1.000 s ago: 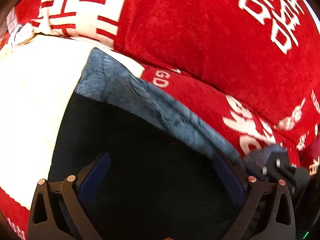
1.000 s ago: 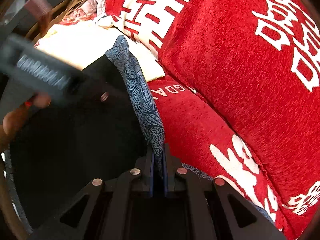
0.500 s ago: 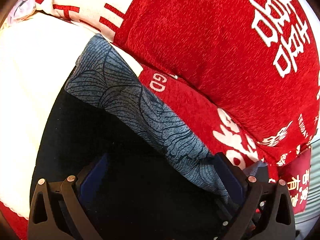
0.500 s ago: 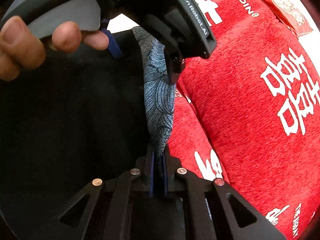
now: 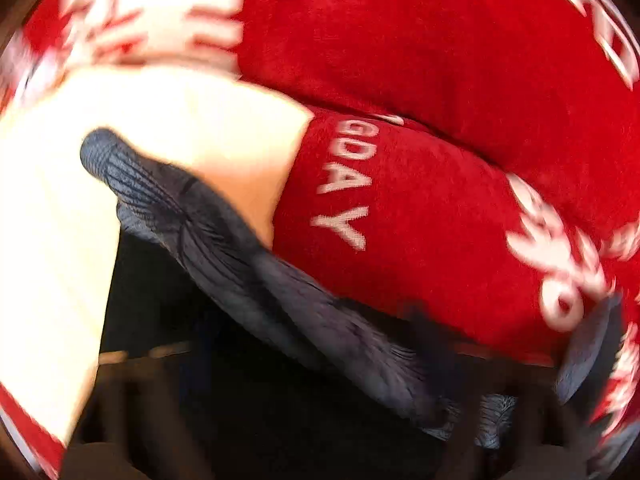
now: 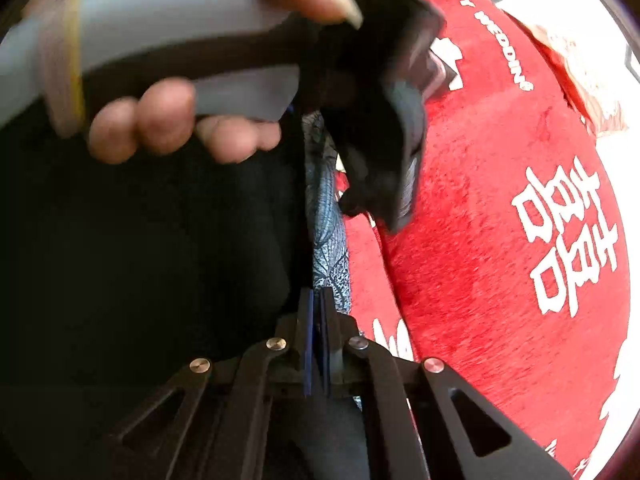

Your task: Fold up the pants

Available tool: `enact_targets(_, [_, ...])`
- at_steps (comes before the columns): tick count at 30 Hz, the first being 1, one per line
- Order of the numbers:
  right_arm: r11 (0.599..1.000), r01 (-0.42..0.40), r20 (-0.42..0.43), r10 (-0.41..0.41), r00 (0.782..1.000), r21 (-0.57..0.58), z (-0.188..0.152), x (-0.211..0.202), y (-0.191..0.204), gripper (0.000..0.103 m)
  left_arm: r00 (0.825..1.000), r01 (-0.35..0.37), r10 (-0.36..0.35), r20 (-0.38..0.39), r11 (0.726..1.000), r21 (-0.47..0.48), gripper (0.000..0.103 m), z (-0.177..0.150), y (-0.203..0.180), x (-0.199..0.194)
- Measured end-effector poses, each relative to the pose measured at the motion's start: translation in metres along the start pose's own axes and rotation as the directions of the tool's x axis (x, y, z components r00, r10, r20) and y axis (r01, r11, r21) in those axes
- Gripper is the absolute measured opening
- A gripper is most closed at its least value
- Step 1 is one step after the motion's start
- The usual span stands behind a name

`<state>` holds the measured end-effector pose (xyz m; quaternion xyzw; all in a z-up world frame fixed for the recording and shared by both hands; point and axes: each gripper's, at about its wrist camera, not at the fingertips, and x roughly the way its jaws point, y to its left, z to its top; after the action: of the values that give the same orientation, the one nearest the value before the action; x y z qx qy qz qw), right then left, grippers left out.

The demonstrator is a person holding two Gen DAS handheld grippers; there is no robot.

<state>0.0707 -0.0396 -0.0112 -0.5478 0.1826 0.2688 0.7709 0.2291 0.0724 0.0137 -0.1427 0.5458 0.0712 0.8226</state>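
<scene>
The pants are black cloth [image 5: 240, 420] with a blue-grey patterned band [image 5: 248, 272] along their edge. In the blurred left wrist view the band runs slantwise from upper left to lower right. My left gripper [image 5: 312, 364] shows only as dark smears at the bottom. Its jaws are closing, still apart, with the band and black cloth between them. In the right wrist view my right gripper [image 6: 318, 308] is shut on the lower end of the patterned band [image 6: 328, 232], beside the black cloth [image 6: 140, 260]. A hand [image 6: 168, 120] holds the left gripper close above.
A big red cushion [image 5: 440, 60] with white characters lies behind the pants, also at the right as the red cushion [image 6: 500, 240]. A red cover [image 5: 400, 220] with white letters lies under it. A cream-white cloth [image 5: 180, 120] spreads at the left.
The left view has swung and blurred, and its jaws have drawn closer together around the band. In the right view the hand with the left gripper has come nearer. The right grip is unchanged.
</scene>
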Motion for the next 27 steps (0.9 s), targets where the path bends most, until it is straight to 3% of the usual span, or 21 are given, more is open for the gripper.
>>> enact_targets(1, [1.000,-0.010,-0.001,0.010,1.000,0.020,0.000,0.001,-0.003,0.003,1.000,0.007,-0.007,0.007,1.000,0.027,0.045,-0.001,-0.004,-0.002])
enact_targets(4, [0.997,-0.013,0.000,0.013,1.000,0.073,0.000,0.001,-0.016,0.003,1.000,0.011,-0.011,0.021,1.000,0.000,0.033,-0.003,0.002,-0.009])
enact_targets(5, [0.991,-0.056,0.005,0.056,0.998,0.125,-0.001,-0.002,-0.026,0.005,0.999,0.021,-0.021,0.025,1.000,-0.013,0.027,-0.004,0.006,-0.013])
enact_targets(6, [0.982,-0.097,0.009,0.096,0.995,0.161,-0.003,-0.003,-0.036,0.017,0.999,0.030,-0.030,0.026,0.999,-0.019,0.025,-0.004,0.005,-0.015])
enact_targets(7, [0.972,-0.122,0.014,0.122,0.992,0.200,-0.005,-0.006,-0.046,0.053,0.998,0.049,-0.048,0.030,0.998,-0.033,0.022,-0.006,0.010,-0.019])
enact_targets(9, [0.960,-0.111,0.065,0.098,0.993,0.257,-0.015,-0.017,-0.065,0.095,0.996,0.083,-0.081,0.026,0.995,-0.063,0.015,-0.007,0.017,-0.026])
enact_targets(10, [0.953,-0.139,0.092,0.119,0.989,0.267,-0.019,-0.020,-0.073,0.096,0.996,0.088,-0.087,0.023,0.994,-0.070,0.014,-0.006,0.014,-0.024])
enact_targets(14, [0.927,-0.245,0.015,0.252,0.968,0.283,-0.015,0.017,-0.087,0.096,0.998,0.052,-0.051,0.026,0.998,-0.044,0.014,-0.009,-0.002,-0.020])
enact_targets(16, [0.878,-0.350,-0.005,0.372,0.928,0.327,-0.013,0.043,-0.094,0.093,0.998,0.053,-0.052,0.021,0.998,-0.041,0.012,-0.010,-0.002,-0.022])
enact_targets(17, [0.851,-0.391,0.000,0.418,0.909,0.351,-0.014,0.047,-0.098,0.085,0.998,0.058,-0.057,0.016,0.997,-0.042,0.012,-0.011,-0.002,-0.024])
enact_targets(18, [0.833,-0.398,-0.023,0.439,0.898,0.384,-0.015,0.050,-0.102,0.026,0.997,0.079,-0.078,0.007,0.996,-0.050,0.012,-0.014,0.001,-0.029])
enact_targets(19, [0.817,-0.383,-0.043,0.442,0.896,0.431,-0.020,0.043,-0.100,0.012,0.995,0.097,-0.096,0.008,0.994,-0.057,0.011,-0.017,0.004,-0.034])
enact_targets(21, [0.820,-0.374,0.008,0.412,0.911,0.434,-0.014,0.018,-0.103,0.011,0.992,0.118,-0.117,0.040,0.992,-0.045,0.011,-0.025,0.005,-0.050])
enact_targets(27, [0.814,-0.314,0.057,0.329,0.943,0.489,-0.022,-0.053,-0.084,0.011,0.978,0.181,-0.180,0.105,0.983,-0.007,0.011,-0.071,0.005,-0.104])
